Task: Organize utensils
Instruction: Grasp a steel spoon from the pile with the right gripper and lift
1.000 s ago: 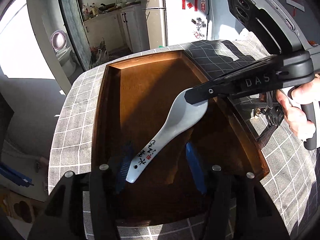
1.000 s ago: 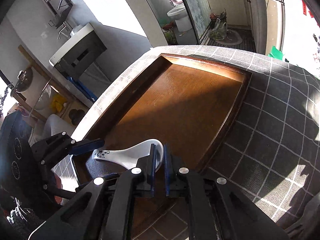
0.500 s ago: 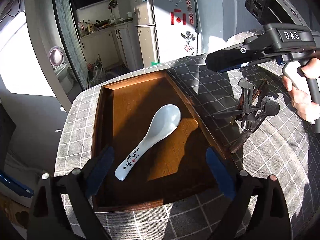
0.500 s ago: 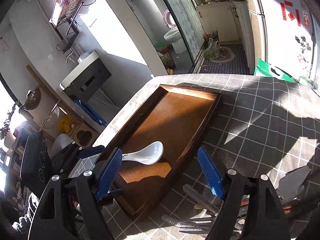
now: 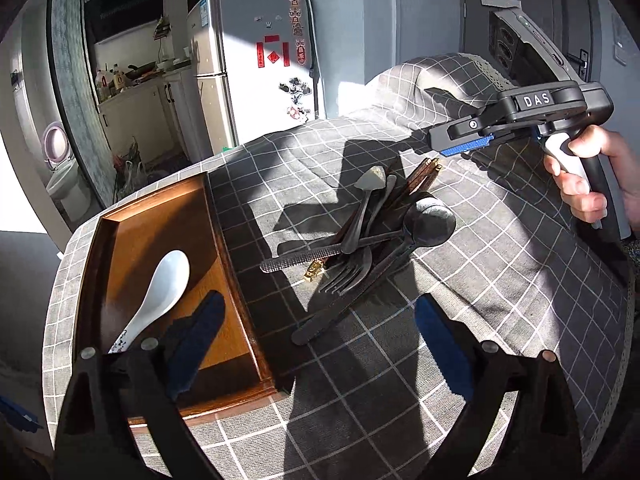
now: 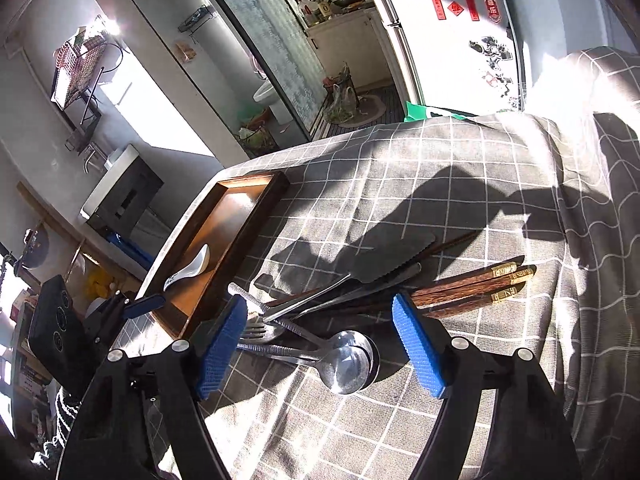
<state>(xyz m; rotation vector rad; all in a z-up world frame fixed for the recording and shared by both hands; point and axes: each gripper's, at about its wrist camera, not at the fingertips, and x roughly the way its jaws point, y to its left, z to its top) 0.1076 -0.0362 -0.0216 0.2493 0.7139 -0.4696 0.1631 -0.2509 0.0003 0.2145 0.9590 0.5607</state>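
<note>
Desk (image 5: 500, 280) under a grey cloth with a white grid, soft and creased, in hard sun. At its left edge, a shallow rectangular tray of dark brown wood (image 5: 236, 280), smooth, raised rim. In it lies one glossy white ceramic soup spoon (image 5: 160, 284), black characters on the handle: judged one item sorted, the rest left.

Heap of utensils (image 5: 360, 240) lies on the cloth beside the tray: brushed steel spoons (image 6: 348, 364), fork (image 6: 256, 330), serrated server (image 6: 384, 260), reddish wooden chopsticks with gold tips (image 6: 472, 284).

Right hand-held gripper (image 6: 324, 348), blue ribbed pads, jaws wide, empty, over the heap. Left hand-held gripper (image 5: 320, 344), jaws wide, empty, straddling the tray rim.
</note>
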